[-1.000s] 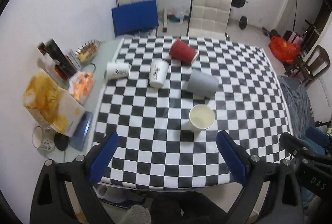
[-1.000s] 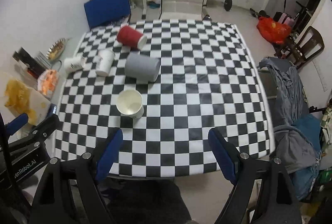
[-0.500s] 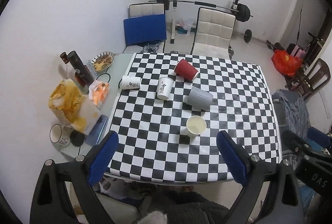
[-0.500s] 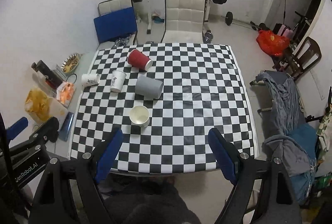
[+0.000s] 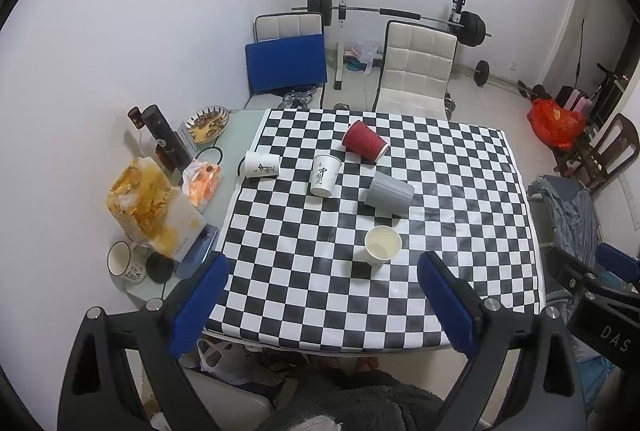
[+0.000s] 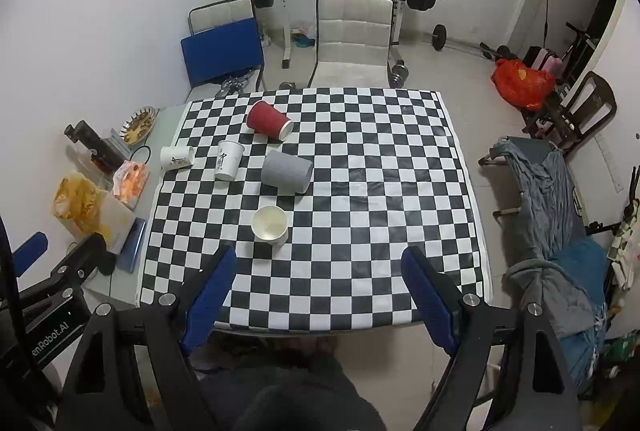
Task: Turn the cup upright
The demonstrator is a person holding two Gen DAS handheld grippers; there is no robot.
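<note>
On the checkered table (image 5: 460,231) (image 6: 380,211) a cream paper cup (image 5: 382,245) (image 6: 270,225) stands upright near the front. A grey cup (image 5: 389,192) (image 6: 286,172), a red ribbed cup (image 5: 365,142) (image 6: 269,120) and a white printed cup (image 5: 262,164) (image 6: 176,157) lie on their sides. Another white printed cup (image 5: 325,175) (image 6: 229,159) sits tilted between them. My left gripper (image 5: 322,293) and right gripper (image 6: 320,291) are both open and empty, held high above the table's near edge.
Snack bags (image 5: 154,203), a mug (image 5: 122,263), a phone (image 5: 196,251), dark bottles (image 5: 164,139) and a dish (image 5: 208,119) crowd the table's left side. Chairs (image 5: 414,71) and a barbell rack (image 5: 344,27) stand behind. Clothes (image 6: 552,191) lie on the right.
Both grippers have risen and pulled back from the table, so the table and cups look smaller. The cups have not moved and both grippers stay open.
</note>
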